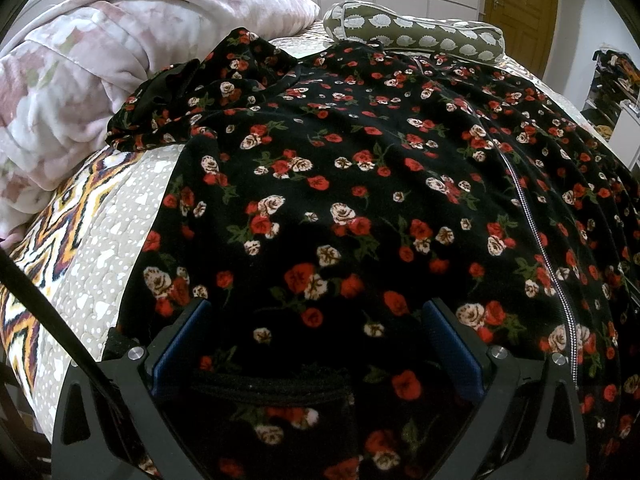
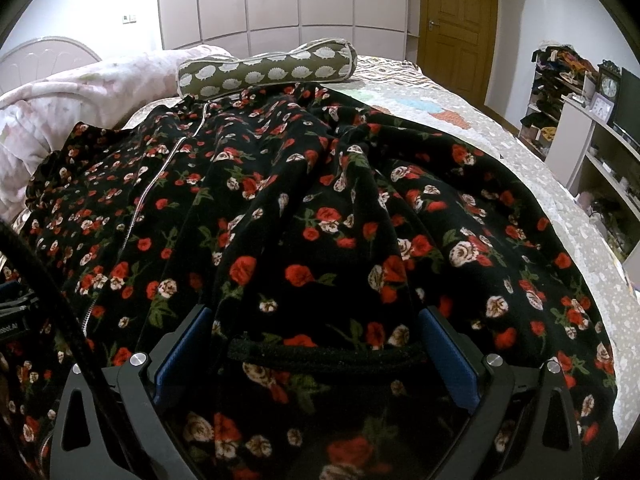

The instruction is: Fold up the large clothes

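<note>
Even indoor light, sharp focus, strong fisheye bending with black corners, and ceiling glare in the right view.

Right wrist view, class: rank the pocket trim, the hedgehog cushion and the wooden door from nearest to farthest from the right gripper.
1. Pocket trim: black band on the floral garment, lying between the open fingers of the right gripper.
2. Hedgehog cushion: across the bed, beyond the garment's top edge.
3. Wooden door: in the far wall, upper right, behind the bed.
</note>
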Demonstrator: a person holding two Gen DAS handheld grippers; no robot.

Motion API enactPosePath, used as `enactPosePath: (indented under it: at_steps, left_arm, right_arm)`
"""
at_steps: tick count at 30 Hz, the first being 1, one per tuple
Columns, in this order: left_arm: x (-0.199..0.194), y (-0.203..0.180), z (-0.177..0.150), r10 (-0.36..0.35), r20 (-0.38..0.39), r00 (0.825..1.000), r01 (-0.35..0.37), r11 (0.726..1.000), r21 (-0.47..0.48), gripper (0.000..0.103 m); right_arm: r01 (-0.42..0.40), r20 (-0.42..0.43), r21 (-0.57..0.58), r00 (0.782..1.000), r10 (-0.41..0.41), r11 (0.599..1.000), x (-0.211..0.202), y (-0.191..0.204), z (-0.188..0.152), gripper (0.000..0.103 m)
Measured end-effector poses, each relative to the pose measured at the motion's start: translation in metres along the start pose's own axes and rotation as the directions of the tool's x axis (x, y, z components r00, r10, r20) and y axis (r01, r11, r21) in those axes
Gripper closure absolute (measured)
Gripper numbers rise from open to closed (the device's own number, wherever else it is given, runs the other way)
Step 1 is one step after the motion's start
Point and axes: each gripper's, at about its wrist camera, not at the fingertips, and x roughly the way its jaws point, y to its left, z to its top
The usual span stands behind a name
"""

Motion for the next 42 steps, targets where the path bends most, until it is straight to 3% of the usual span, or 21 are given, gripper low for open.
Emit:
enactPosePath:
  at_steps: [18, 20, 21, 24, 25, 27, 28, 31, 33, 35, 36, 38, 39, 42]
  left_arm:
    - [0.000, 0.002, 0.001, -0.014, -0.001, 1.000, 0.014, 1.000, -0.002, 0.000]
    - [-0.004, 0.008, 0.003, -0.062, -0.014, 0.998, 0.062, 0.998, -0.006, 0.002]
    - [-0.009, 0.012, 0.004, -0.097, -0.031, 0.995, 0.096, 0.995, -0.014, 0.008]
    - [-0.038, 0.030, 0.003, -0.247, -0.062, 0.967, 0.243, 0.968, -0.066, 0.029]
    - [-0.048, 0.037, 0.005, -0.287, -0.054, 0.956, 0.283, 0.956, -0.077, 0.029]
    - [-0.070, 0.055, 0.009, -0.338, 0.024, 0.941, 0.339, 0.937, -0.084, 0.029]
    - [-0.078, 0.071, 0.010, -0.370, 0.095, 0.924, 0.379, 0.919, -0.105, 0.029]
    - [-0.077, 0.103, 0.035, -0.191, 0.133, 0.972, 0.203, 0.976, -0.083, 0.027]
    - [-0.053, 0.136, 0.060, -0.132, 0.042, 0.990, 0.137, 0.979, -0.153, 0.027]
    - [-0.026, 0.177, 0.078, -0.182, 0.018, 0.983, 0.180, 0.942, -0.285, 0.027]
    - [-0.007, 0.203, 0.087, -0.210, 0.026, 0.977, 0.204, 0.900, -0.385, 0.027]
    - [0.014, 0.230, 0.092, -0.194, 0.025, 0.981, 0.181, 0.853, -0.490, 0.027]
    - [0.023, 0.241, 0.098, -0.137, 0.040, 0.990, 0.138, 0.843, -0.520, 0.027]
    - [0.038, 0.241, 0.118, -0.038, 0.053, 0.998, 0.057, 0.900, -0.431, 0.027]
  right_arm:
    - [0.006, -0.015, -0.008, 1.000, -0.006, 1.000, 0.000, -0.001, 0.000, 0.000]
    - [0.000, -0.016, -0.003, 1.000, -0.001, 1.000, 0.002, -0.002, -0.001, 0.000]
    - [-0.003, -0.014, 0.000, 1.000, 0.003, 1.000, 0.002, -0.003, -0.001, 0.000]
    - [-0.004, -0.017, -0.001, 1.000, 0.003, 1.000, 0.001, -0.004, -0.001, 0.000]
    - [0.000, -0.021, -0.004, 1.000, 0.000, 1.000, 0.001, -0.003, -0.001, 0.000]
    - [0.004, -0.031, -0.008, 1.000, -0.004, 1.000, 0.001, -0.003, 0.000, 0.000]
    - [0.006, -0.037, -0.010, 0.999, -0.007, 1.000, 0.001, -0.002, -0.001, 0.000]
    - [0.003, -0.024, -0.007, 1.000, -0.003, 1.000, 0.001, -0.002, -0.001, 0.000]
    - [0.004, -0.027, -0.008, 1.000, -0.004, 1.000, 0.001, -0.003, -0.001, 0.000]
    - [0.004, -0.028, -0.008, 1.000, -0.005, 1.000, 0.001, -0.002, -0.001, 0.000]
    - [0.005, -0.029, -0.009, 1.000, -0.005, 1.000, 0.001, -0.003, -0.001, 0.000]
    - [0.006, -0.035, -0.010, 0.999, -0.006, 1.000, 0.001, -0.002, -0.001, 0.000]
    - [0.006, -0.035, -0.010, 0.999, -0.006, 1.000, 0.001, -0.003, -0.001, 0.000]
    - [0.004, -0.036, -0.009, 0.999, -0.004, 1.000, 0.002, -0.004, 0.000, 0.000]
